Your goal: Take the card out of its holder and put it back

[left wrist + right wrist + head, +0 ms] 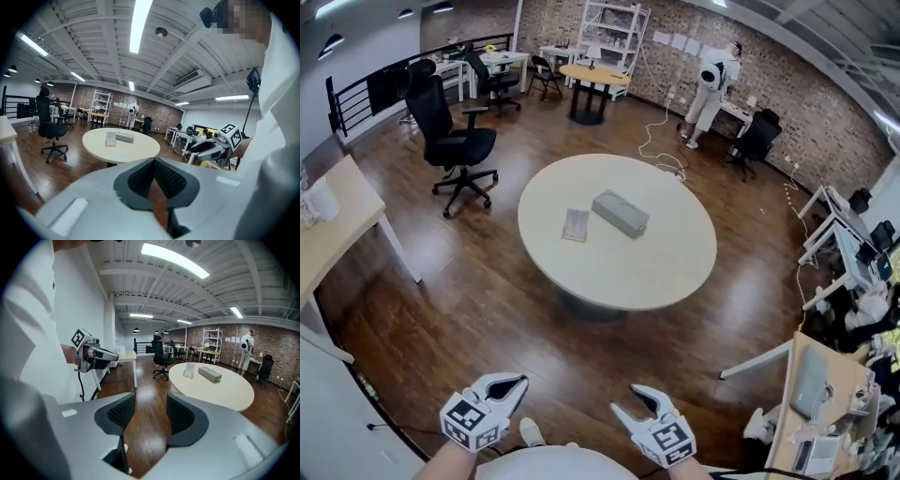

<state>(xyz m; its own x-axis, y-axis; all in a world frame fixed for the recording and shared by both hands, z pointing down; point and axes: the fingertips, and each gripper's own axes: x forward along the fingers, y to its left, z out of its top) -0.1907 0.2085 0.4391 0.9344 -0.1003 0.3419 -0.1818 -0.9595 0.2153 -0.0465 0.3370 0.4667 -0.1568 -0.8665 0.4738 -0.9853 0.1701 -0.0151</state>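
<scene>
On the round cream table (656,272) lie a grey oblong box (620,213) and, just left of it, a flat pale grey card-like piece (576,225). Which of them is the holder I cannot tell at this distance. Both also show far off in the left gripper view, box (124,137) and flat piece (110,138), and in the right gripper view, box (209,374) and flat piece (189,370). My left gripper (517,382) (153,161) is held low near my body, shut with nothing in it. My right gripper (630,398) (151,401) is beside it, open and empty. Both are well short of the table.
A black office chair (450,131) stands left of the table on the wooden floor. A light desk (337,225) is at the far left, with more desks (825,375) at the right. A person (710,89) stands by the back brick wall, and a white cable (661,141) runs across the floor.
</scene>
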